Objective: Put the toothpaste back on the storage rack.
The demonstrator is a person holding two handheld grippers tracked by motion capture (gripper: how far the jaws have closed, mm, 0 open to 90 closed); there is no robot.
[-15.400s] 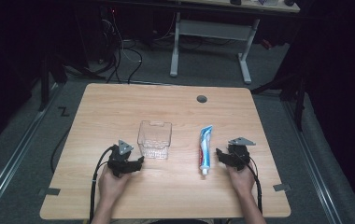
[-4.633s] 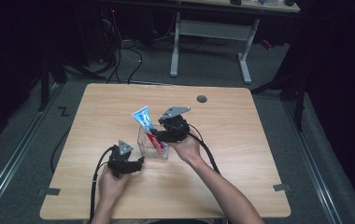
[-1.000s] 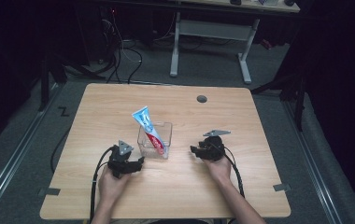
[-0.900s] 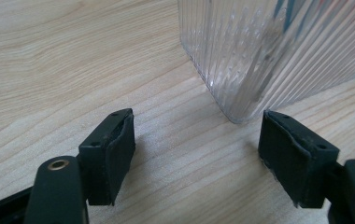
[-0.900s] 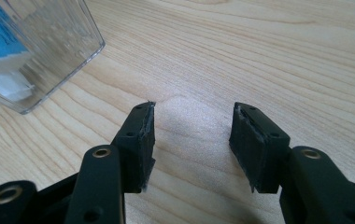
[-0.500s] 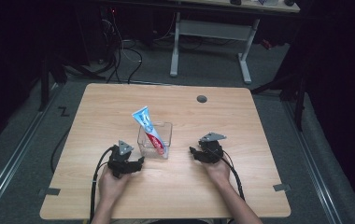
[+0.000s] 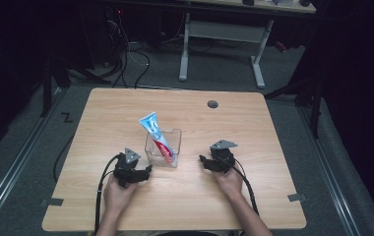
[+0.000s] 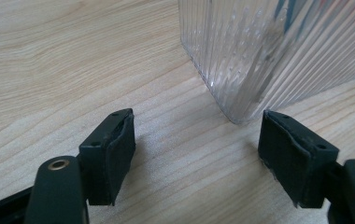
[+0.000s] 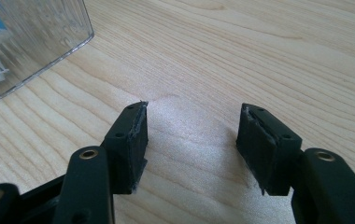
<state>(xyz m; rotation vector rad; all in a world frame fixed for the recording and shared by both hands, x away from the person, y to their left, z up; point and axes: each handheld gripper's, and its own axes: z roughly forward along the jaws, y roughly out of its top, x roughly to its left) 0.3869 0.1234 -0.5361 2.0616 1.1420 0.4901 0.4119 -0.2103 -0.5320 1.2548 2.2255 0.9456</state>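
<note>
Toothpaste tube [image 7: 156,138] dropped cap-down into the clear ribbed container [image 7: 150,153], crimped end leaning up and out toward the far-left corner of the table [image 7: 126,110]: too long to lie inside, hence propped on the rim. Container set roughly midway between the left and right edges, somewhat nearer the near edge, within easy reach of both hands. Left tongs [image 7: 148,170] resting on the table just beside the container's near-left corner, released, with pads wide apart and nothing between them; in the left gripper view [image 8: 196,133] the ribbed corner just ahead of the right-hand pad, seemingly apart from it, though hard to tell. Probably parked there to steady the container if needed. Right tongs [image 7: 202,161] low over the table on the container's other side, near but clear of it, jaws just opened wider and empty, bare wood between the pads in the right gripper view [image 9: 192,122]. Judged from this: tube delivered, grip let go, both hands at rest toward the near edge.
</note>
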